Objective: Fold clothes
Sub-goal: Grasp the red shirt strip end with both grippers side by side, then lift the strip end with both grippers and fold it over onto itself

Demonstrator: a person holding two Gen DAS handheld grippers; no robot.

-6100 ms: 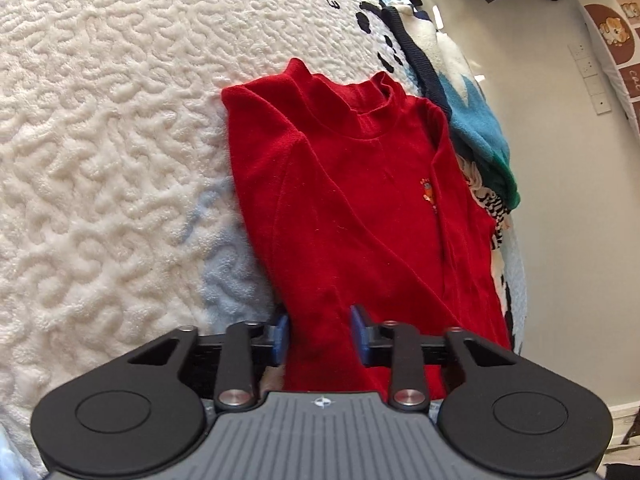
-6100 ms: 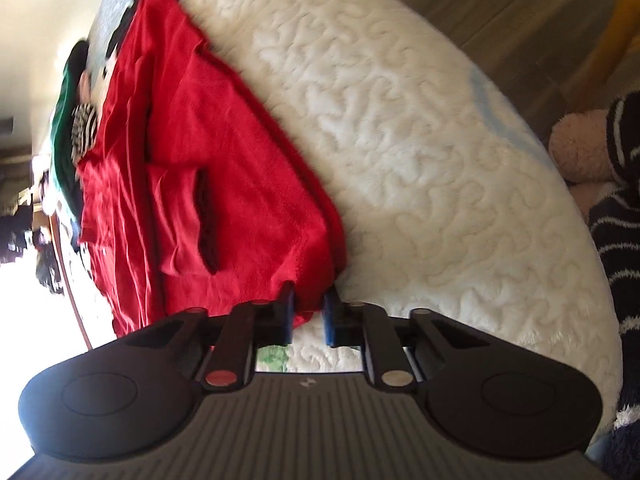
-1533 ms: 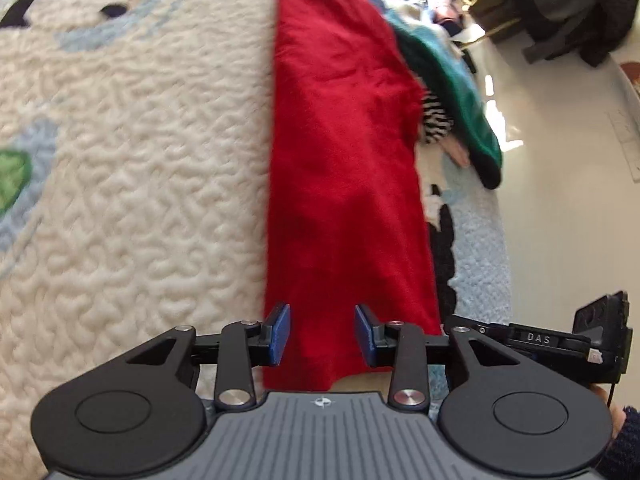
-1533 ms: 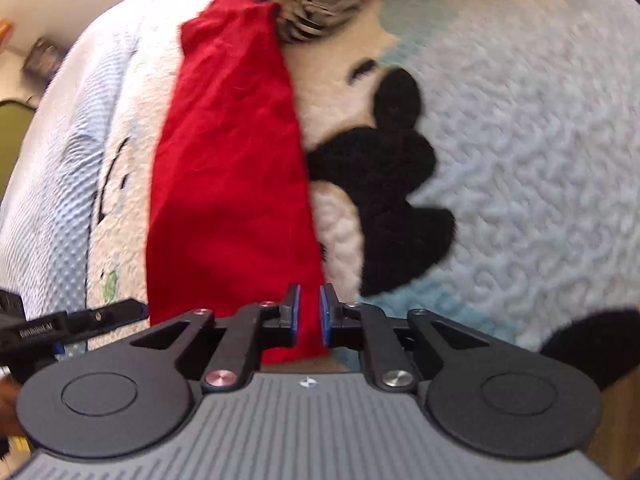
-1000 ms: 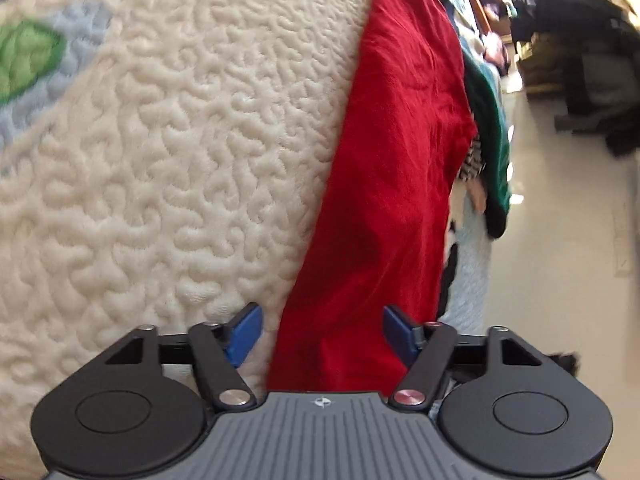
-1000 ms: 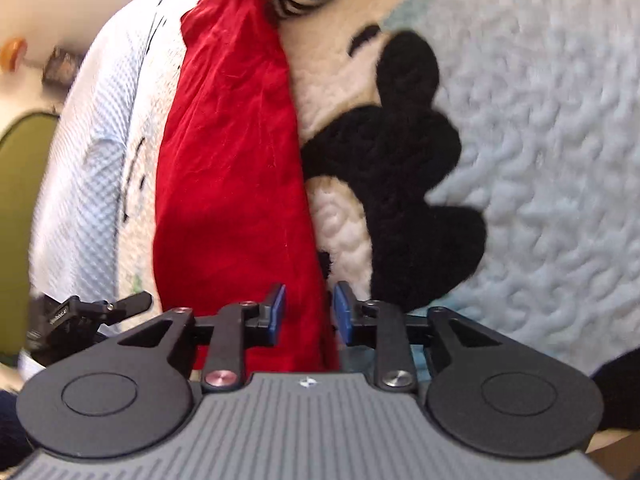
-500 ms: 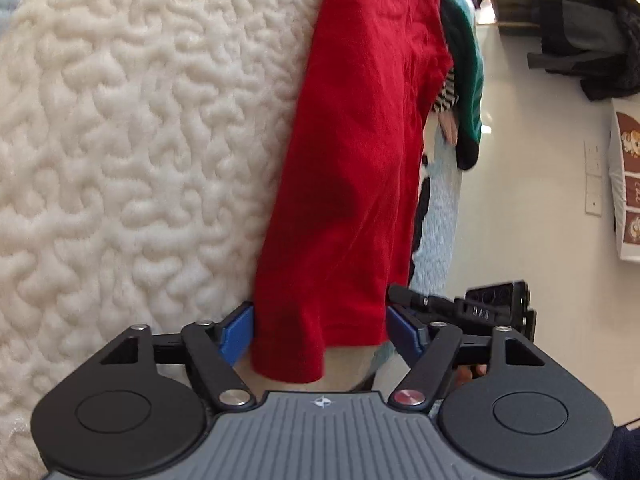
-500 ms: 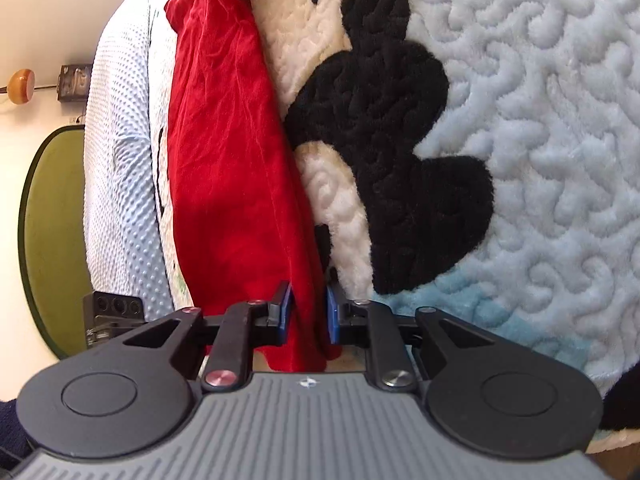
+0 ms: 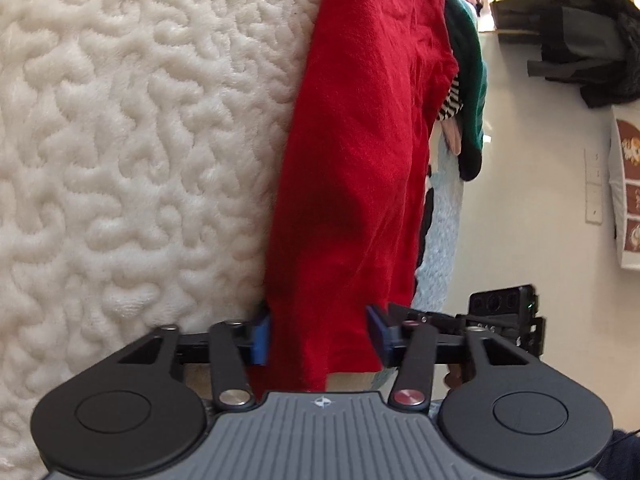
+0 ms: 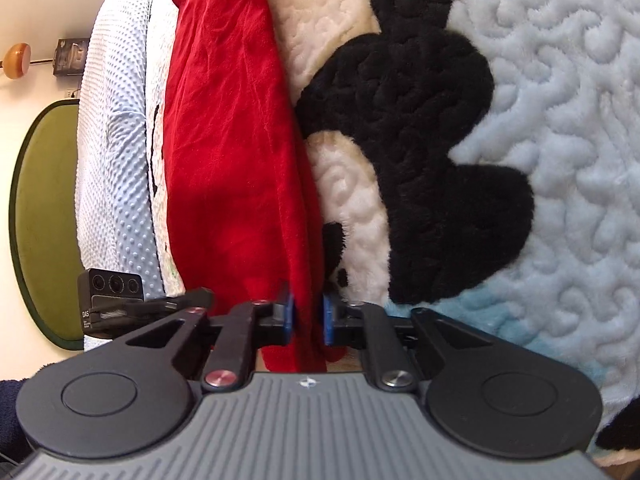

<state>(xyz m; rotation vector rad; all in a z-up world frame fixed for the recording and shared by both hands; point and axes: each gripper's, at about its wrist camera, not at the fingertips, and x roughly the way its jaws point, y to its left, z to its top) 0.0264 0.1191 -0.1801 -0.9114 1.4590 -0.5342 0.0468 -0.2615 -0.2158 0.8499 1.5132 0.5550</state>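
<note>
A red garment (image 9: 360,152) lies folded into a long strip on a fluffy cream blanket (image 9: 132,128). Its near end sits between the blue pads of my left gripper (image 9: 318,334), whose jaws stand wide around the cloth with a gap on the right side. In the right wrist view the same red garment (image 10: 228,128) runs up the frame, and my right gripper (image 10: 307,318) is shut on its near edge. The other gripper shows at the left of that view (image 10: 116,300).
A pile of green, striped and pink clothes (image 9: 466,80) lies beyond the red garment. The blanket has a black cartoon patch (image 10: 420,132) and pale blue areas (image 10: 568,160). A white wall (image 9: 532,180) with a dark bag is to the right.
Over the last second both grippers dropped onto the garment's near end. The right jaws narrowed onto the cloth edge. The left jaws came in from wide open around the cloth.
</note>
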